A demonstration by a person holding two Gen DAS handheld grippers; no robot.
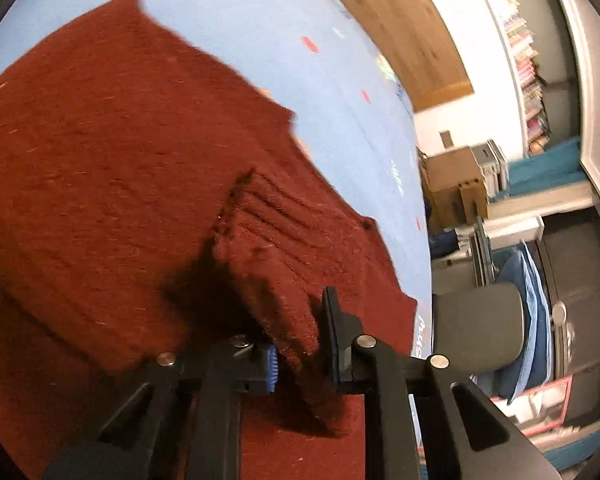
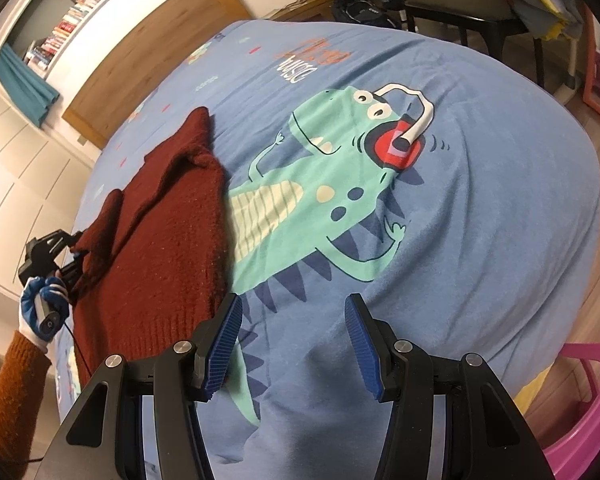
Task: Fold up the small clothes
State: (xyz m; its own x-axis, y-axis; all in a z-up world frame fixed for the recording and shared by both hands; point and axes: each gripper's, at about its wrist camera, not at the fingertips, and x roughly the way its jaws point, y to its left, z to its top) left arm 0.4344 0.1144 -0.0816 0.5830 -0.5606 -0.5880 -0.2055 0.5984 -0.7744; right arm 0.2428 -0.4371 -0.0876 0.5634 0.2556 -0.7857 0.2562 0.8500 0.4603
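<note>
My left claw is clenched on the sweater cuff; right claw hangs released over the bed, sweater lying just to its left.

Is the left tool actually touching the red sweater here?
Touching. In the left wrist view the left tool is closed on a fold of the red sweater, with knit bunched between its fingers. The right wrist view agrees: the sweater's edge is lifted into that tool.

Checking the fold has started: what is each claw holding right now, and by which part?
The left claw is shut on the dark red knit sweater, pinching a ribbed cuff or hem edge. The right claw is open over the dinosaur bedsheet, holding nothing.
</note>
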